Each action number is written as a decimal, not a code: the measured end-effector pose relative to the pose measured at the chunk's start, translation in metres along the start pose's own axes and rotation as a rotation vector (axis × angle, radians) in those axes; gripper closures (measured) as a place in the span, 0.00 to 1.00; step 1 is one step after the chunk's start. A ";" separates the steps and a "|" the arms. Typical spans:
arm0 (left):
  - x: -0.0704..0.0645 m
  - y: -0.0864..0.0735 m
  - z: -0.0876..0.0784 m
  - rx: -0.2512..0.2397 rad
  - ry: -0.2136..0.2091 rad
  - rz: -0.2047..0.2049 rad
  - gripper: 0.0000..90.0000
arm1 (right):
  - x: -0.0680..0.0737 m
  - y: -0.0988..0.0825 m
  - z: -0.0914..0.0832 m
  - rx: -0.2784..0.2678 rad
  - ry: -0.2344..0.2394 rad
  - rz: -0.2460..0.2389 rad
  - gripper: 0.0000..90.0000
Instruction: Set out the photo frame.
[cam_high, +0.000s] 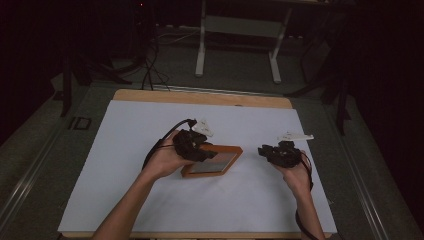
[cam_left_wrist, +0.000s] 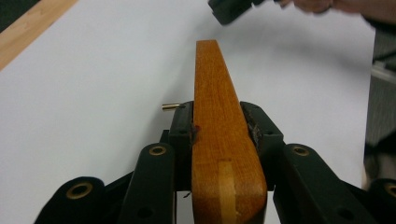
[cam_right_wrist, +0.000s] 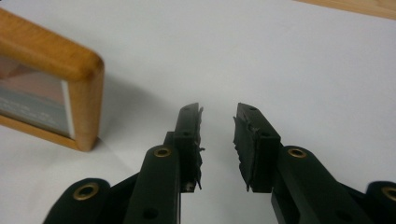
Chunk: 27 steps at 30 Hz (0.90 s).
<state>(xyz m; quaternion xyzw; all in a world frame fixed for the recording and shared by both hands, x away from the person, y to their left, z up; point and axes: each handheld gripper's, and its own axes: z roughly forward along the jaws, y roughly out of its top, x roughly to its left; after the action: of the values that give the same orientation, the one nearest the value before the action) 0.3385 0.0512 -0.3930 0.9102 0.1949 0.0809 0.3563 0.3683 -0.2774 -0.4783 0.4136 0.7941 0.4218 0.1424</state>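
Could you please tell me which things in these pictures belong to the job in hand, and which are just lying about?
Part of the job:
- wooden picture frame, one side rail clamped and raised off the sheet
- left hand-held gripper, shut on that rail
- right hand-held gripper, jaws apart, nothing between them

Just there:
- white sheet covering the table
- white metal stand on the floor beyond the table

Wooden surface (cam_high: 200, 96), pale edge showing along the far side. A white sheet (cam_high: 125, 165) covers nearly all of it. On the sheet, near the middle: a wooden picture frame (cam_high: 220, 167), one end raised off the sheet, the other resting on it.
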 end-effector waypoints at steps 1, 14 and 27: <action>0.000 0.000 -0.001 0.008 -0.001 0.007 0.76 | 0.002 0.001 0.001 0.001 0.005 -0.004 0.78; 0.012 0.003 0.003 -0.019 -0.034 -0.033 0.76 | 0.032 0.025 -0.003 -0.021 0.129 -0.169 0.71; 0.015 0.015 0.008 0.000 -0.061 -0.010 0.76 | 0.062 0.049 0.011 -0.044 0.306 -0.310 0.47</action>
<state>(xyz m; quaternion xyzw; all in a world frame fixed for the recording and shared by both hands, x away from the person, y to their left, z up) 0.3589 0.0421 -0.3887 0.9113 0.1884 0.0516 0.3626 0.3625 -0.2087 -0.4383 0.2145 0.8513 0.4698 0.0924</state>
